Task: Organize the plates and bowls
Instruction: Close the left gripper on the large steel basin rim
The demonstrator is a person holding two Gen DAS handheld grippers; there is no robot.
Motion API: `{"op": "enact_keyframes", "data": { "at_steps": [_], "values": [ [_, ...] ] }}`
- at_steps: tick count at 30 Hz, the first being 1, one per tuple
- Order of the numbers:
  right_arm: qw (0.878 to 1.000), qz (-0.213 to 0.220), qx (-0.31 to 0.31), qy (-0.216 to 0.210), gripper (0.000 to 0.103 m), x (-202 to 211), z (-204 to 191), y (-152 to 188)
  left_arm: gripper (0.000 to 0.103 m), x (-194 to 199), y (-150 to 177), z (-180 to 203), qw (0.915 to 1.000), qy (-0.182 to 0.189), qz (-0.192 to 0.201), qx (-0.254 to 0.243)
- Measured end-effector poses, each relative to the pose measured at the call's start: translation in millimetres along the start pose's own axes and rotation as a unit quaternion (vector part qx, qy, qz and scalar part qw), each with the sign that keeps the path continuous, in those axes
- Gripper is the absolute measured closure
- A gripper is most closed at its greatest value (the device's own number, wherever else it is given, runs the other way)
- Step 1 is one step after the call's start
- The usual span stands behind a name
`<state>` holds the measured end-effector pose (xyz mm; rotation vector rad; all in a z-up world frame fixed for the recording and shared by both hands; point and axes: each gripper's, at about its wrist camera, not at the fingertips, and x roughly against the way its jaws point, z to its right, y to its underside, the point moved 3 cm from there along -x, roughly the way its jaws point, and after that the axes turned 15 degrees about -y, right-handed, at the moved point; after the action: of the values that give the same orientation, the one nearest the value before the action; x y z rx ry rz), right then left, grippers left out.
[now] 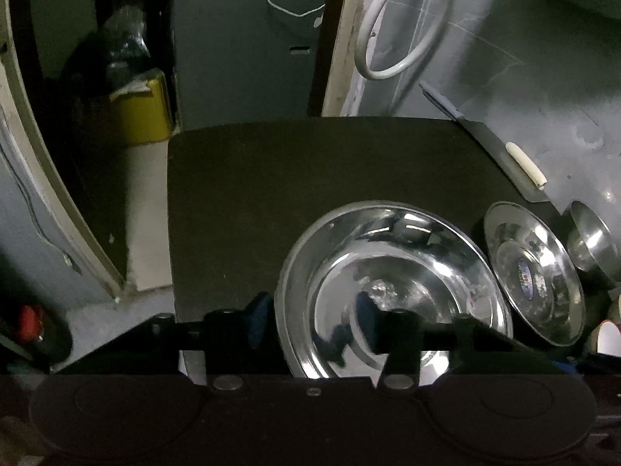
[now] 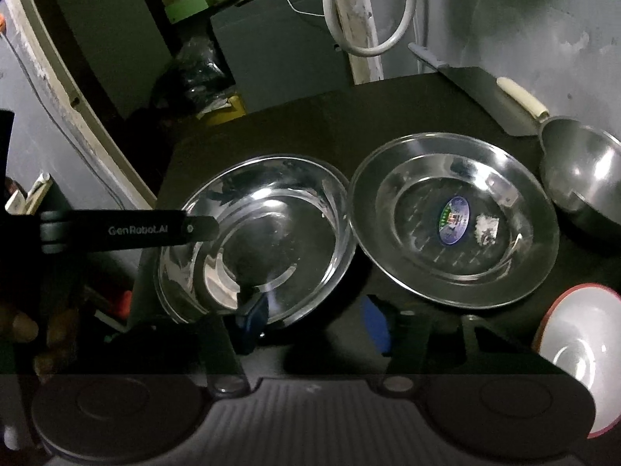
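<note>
- Here, from the left wrist view, the left gripper [image 1: 316, 320] sits low over a dark tabletop [image 1: 271, 178], its blue-padded fingers [image 1: 259, 320] straddling the near left rim of a deep steel plate [image 1: 392, 291]: one finger outside the rim, the other inside the dish.
- The fingers are partly open; in this dim light I cannot tell whether the pads actually press on the rim.
- Just right of that plate lies a flatter steel plate with a sticker [image 1: 533, 272] at its centre, and beyond it a small steel bowl [image 1: 590, 242] at the tabletop's right edge.
- A knife with a pale handle [image 1: 526, 169] lies at the far right, and a white hose [image 1: 388, 39] loops on the wall behind.

- From the right wrist view, the right gripper [image 2: 316, 322] is over the near right rim of the same deep steel plate [image 2: 256, 240], left finger at the rim, right finger over bare tabletop [image 2: 310, 124] between the two plates.
- These fingers are about half open, and nothing is visibly clamped.
- The left gripper [image 2: 128, 229] reaches in from the left, its tip over the plate's far left rim.
- The sticker plate [image 2: 454, 221] touches or slightly overlaps the deep plate's right edge; the steel bowl [image 2: 586, 174] stands just beyond it, and a red-rimmed white bowl [image 2: 578, 353] sits near the lower right.
</note>
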<state>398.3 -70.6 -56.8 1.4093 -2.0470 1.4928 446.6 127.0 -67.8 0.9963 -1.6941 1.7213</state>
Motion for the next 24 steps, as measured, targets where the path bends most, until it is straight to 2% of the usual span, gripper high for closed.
{"op": "enact_keyframes", "data": {
  "at_steps": [2,5,9,16,24],
  "values": [
    [1.0,0.002,-0.004,-0.007,0.055,-1.0,0.1,-0.1,0.065,-0.5,3.0,-2.0,1.0,-0.002,-0.002,0.003],
    [1.0,0.003,-0.006,-0.014,0.064,-1.6,-1.1,0.5,0.076,0.5,5.1,-6.8,1.0,-0.004,-0.003,0.009],
    [1.0,-0.002,-0.018,-0.021,0.068,-4.6,0.2,1.0,0.087,1.7,9.4,-13.8,0.9998,0.004,-0.008,0.02],
    [0.999,0.001,-0.031,-0.021,0.076,-0.8,6.0,2.4,0.091,8.6,16.9,-17.1,0.9996,0.01,-0.015,0.021],
    [0.999,-0.011,-0.023,-0.037,0.077,10.1,3.7,12.8,0.091,32.1,37.4,-25.0,0.999,0.015,-0.021,0.036]
  ]
}}
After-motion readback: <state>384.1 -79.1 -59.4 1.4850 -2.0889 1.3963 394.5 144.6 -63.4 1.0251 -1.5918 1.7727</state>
